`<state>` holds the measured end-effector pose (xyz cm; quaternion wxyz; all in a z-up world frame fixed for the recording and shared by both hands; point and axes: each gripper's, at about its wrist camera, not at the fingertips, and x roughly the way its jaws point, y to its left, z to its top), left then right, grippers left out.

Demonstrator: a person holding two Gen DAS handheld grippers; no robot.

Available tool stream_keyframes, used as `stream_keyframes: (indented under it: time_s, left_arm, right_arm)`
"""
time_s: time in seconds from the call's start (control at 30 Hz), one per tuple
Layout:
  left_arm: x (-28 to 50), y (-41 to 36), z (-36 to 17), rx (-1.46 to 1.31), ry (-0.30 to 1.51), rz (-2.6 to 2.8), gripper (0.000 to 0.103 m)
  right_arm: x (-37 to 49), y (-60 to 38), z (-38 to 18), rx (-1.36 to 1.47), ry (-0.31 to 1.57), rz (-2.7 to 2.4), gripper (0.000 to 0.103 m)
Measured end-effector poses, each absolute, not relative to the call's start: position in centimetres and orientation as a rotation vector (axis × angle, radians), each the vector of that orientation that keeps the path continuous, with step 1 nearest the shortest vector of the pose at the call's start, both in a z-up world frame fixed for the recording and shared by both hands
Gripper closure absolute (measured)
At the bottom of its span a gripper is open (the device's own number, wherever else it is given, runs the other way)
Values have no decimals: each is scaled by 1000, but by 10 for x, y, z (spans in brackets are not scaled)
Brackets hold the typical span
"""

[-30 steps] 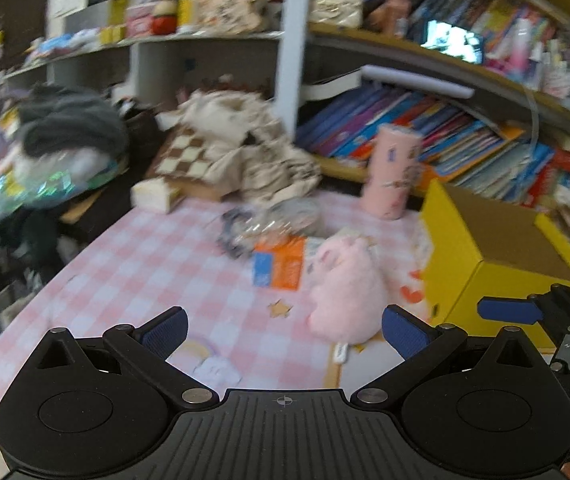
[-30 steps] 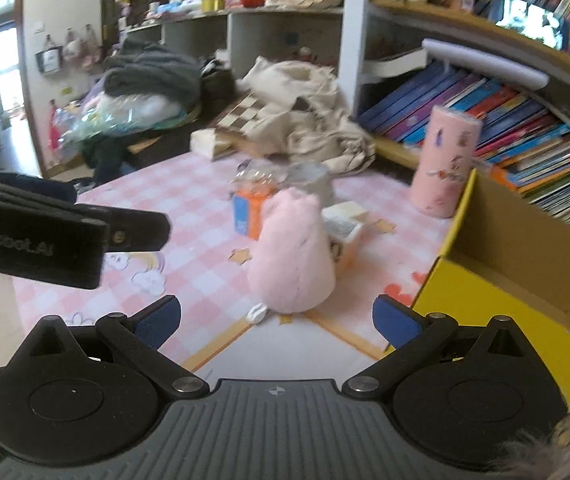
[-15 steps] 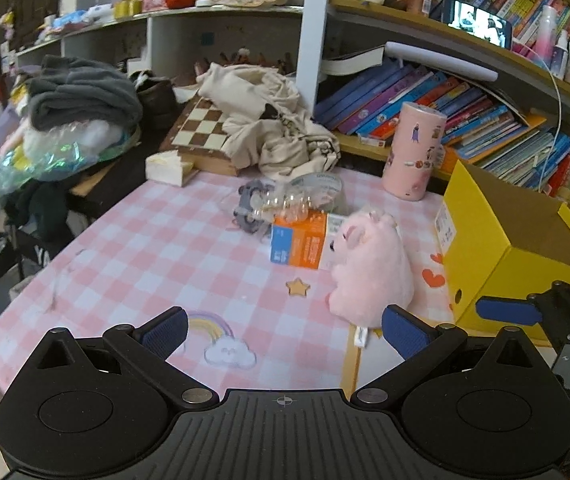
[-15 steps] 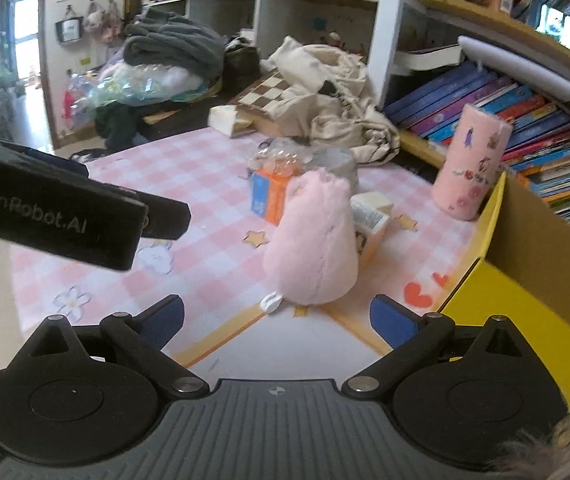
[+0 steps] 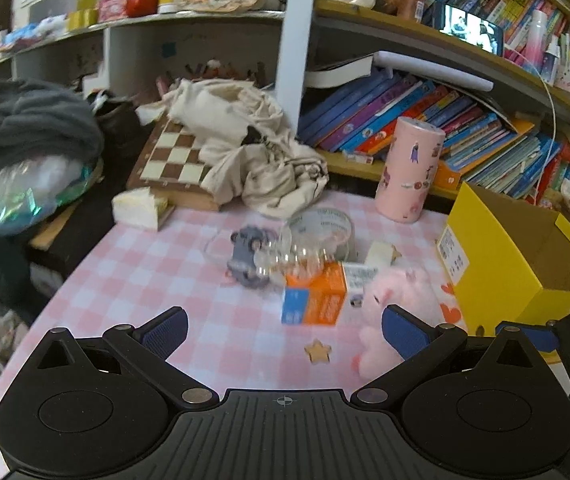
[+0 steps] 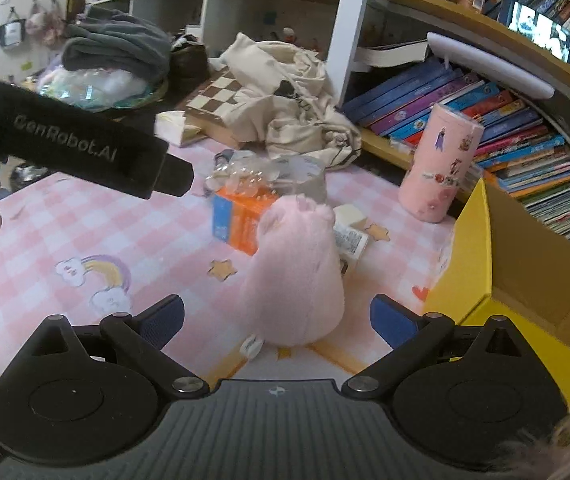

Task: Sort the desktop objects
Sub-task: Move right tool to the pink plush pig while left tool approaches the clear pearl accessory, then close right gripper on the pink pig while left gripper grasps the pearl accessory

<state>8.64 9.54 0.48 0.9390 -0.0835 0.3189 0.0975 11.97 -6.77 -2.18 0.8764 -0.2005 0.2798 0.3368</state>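
1. One plush (image 6: pixel 295 268) is my likely first pick: it sits upright on the pink checked table (image 6: pixel 65 224), directly ahead of my right gripper (image 6: pixel 277 316) and just left of the yellow box (image 6: pixel 497 264).
2. My right gripper is spread wide with nothing between its fingers; the plush lines up with the gap, so I judge a straight push forward would bracket it.
3. I would close low on the body, below its widest part. Soft fur compresses, so a firm squeeze should keep it from slipping out on the lift.
4. The orange carton (image 6: pixel 237 220) touches or nearly touches the plush on its far side, with a small white box (image 6: pixel 351 232) just behind. I would lift straight up first so neither gets dragged.
5. A white tag (image 6: pixel 252 347) lies at the base of the plush; I would keep the fingers clear of it.
6. My left gripper (image 5: pixel 283 330) is also wide open and empty, hovering over the table facing the carton (image 5: pixel 313 298), toy car (image 5: pixel 249 254) and clear tub (image 5: pixel 321 232). I would hold it back so the 2 tools do not cross.
7. The box is open-topped; I would carry the plush over its near wall before releasing.
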Motion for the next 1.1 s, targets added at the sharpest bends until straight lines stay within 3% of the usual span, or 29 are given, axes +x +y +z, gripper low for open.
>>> stream_keyframes:
  time_s: [0.23, 0.57, 0.8, 0.97, 1.1]
  left_arm:
    - [129, 110, -2, -146, 646, 129, 0]
    - [180, 121, -30, -191, 695, 151, 1]
    - [196, 123, -43, -187, 704, 190, 11]
    - [202, 122, -50, -197, 719, 193, 14]
    - [204, 123, -52, -200, 716, 199, 19]
  right_arm:
    - [139, -45, -27, -451, 583, 608, 12]
    - [157, -29, -36, -418, 652, 548, 14]
    - [163, -25, -41, -400, 688, 538, 15]
    - [167, -22, -46, -394, 719, 547, 21]
    - [170, -21, -49, -397, 724, 528, 35]
